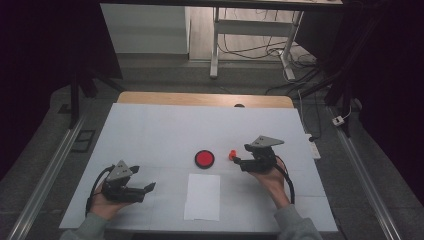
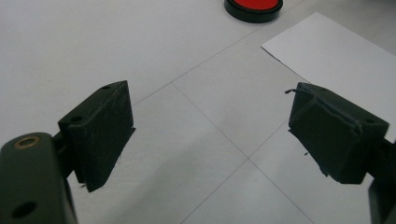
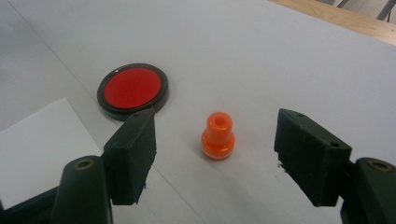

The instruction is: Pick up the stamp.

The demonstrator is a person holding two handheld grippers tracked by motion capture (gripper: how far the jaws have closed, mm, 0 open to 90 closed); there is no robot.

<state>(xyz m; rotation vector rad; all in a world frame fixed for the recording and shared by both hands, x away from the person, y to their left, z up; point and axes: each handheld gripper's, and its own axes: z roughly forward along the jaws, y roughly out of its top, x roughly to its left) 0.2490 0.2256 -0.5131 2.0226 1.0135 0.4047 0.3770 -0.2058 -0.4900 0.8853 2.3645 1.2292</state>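
Right claw (image 3: pixel 212 154) is standing with jaws wide apart, nothing gripped. The small orange stamp-like piece (image 3: pixel 217 135) is sitting upright on the white tabletop (image 3: pixel 280 56), in line with the gap between the two jaws and a little ahead of their tips; neither pad is touching it. It has a broad round base, a narrower neck and a hole in its top.

In the high view the right claw (image 1: pixel 239 161) is pointing toward the centre of the tabletop (image 1: pixel 165 125), with the orange piece (image 1: pixel 232 155) lying just beside its tips. The round red pad in a black rim (image 1: pixel 204 159) is lying near the orange piece, on the side away from the right claw, clear of it. A white sheet of paper (image 1: pixel 202 197) is lying flat just nearer the person than the red pad.

Left claw (image 1: pixel 150 187) is resting low over the near left part of the tabletop, well apart from the orange piece. In the left gripper view its jaws are also standing wide, with bare tabletop between them; the red pad (image 2: pixel 253 7) and a corner of the paper (image 2: pixel 327 46) are showing farther off.
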